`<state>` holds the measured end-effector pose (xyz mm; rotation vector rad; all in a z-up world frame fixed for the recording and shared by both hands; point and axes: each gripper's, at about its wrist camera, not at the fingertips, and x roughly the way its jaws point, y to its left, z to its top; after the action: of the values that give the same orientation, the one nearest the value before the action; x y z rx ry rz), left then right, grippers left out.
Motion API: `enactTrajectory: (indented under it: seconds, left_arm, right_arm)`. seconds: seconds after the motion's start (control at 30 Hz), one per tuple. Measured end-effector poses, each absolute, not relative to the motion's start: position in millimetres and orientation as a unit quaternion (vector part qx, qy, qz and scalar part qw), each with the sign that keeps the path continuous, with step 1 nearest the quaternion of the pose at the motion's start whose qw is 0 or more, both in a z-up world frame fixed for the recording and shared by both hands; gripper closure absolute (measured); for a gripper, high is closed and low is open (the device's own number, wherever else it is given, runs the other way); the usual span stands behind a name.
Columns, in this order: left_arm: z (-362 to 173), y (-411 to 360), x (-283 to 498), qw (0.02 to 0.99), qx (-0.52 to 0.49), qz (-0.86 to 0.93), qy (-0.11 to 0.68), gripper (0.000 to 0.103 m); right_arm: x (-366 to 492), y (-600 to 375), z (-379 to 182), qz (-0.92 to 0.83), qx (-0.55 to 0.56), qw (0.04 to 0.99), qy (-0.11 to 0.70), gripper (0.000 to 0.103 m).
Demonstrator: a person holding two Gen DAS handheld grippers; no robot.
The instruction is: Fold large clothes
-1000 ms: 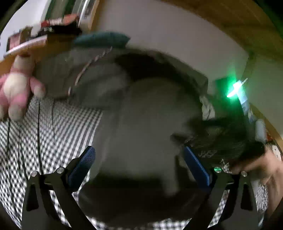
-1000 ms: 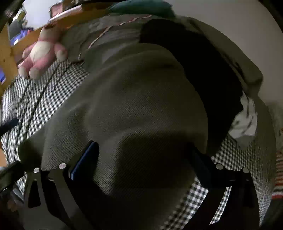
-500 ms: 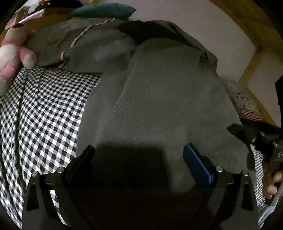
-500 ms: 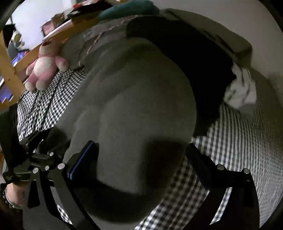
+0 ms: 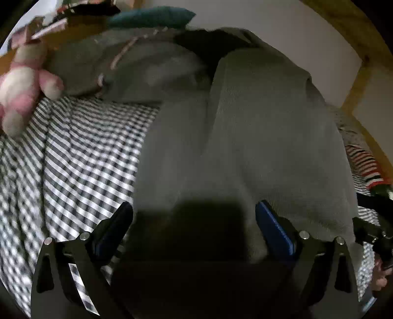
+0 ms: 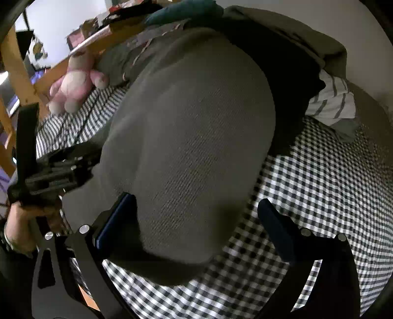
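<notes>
A large grey-olive knit garment [image 5: 258,147] lies spread on a black-and-white checked bed sheet [image 5: 81,157]. It also shows in the right wrist view [image 6: 191,137], with its near rounded edge between my right fingers. My left gripper [image 5: 194,228] is open, jaws wide apart, right above the garment's near edge, which lies in shadow. My right gripper [image 6: 196,220] is open over the garment's near right edge and the sheet [image 6: 319,181]. The left gripper [image 6: 56,169] shows at the garment's left side in the right wrist view.
A pink plush toy [image 5: 22,83] lies at the bed's far left; it also shows in the right wrist view [image 6: 73,86]. A grey blanket [image 5: 127,66], a teal cushion [image 5: 152,19] and a striped cloth [image 6: 331,103] lie beyond. The wooden bed frame [image 6: 14,63] stands at left.
The garment has come down from a lifted bunch to lie spread on the sheet. Both grippers have drawn back toward its near edge, and the right view has shifted to the right.
</notes>
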<state>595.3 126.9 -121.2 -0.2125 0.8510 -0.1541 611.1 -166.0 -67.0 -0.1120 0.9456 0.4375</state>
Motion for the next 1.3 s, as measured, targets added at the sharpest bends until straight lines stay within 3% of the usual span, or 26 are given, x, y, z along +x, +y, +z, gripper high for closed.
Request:
enactTrajectory:
  seconds: [0.2, 0.43, 0.63, 0.87, 1.1, 1.3]
  left_arm:
    - [-126.6, 119.1, 596.1, 0.902, -0.079, -0.076, 0.418, 0.004]
    - [-134.2, 126.9, 603.0, 0.898, -0.106, -0.085, 0.419, 0.004]
    - [-132.1, 123.7, 599.1, 0.899, -0.099, -0.082, 0.418, 0.004]
    - [-134.3, 124.5, 604.2, 0.898, -0.099, -0.072, 0.422, 0.004]
    - [-135.2, 128.0, 604.0, 0.899, -0.105, -0.081, 0.418, 0.004]
    - [-136.5, 123.8, 599.2, 0.9, -0.095, -0.078, 0.419, 0.004]
  right_arm:
    - [604.5, -171.9, -73.8, 0.211, -0.045, 0.867, 0.45, 0.004]
    - [633.0, -180.0, -22.9, 0.202, 0.04, 0.894, 0.397, 0.004]
    - [718.9, -150.6, -40.3, 0.136, 0.013, 0.88, 0.455, 0.004]
    - [751.2, -125.6, -76.7, 0.12, -0.032, 0.863, 0.49, 0.002]
    - [694.2, -157.9, -54.9, 0.156, 0.051, 0.865, 0.475, 0.003]
    - [640.7, -166.6, -89.5, 0.185, 0.097, 0.851, 0.482, 0.003]
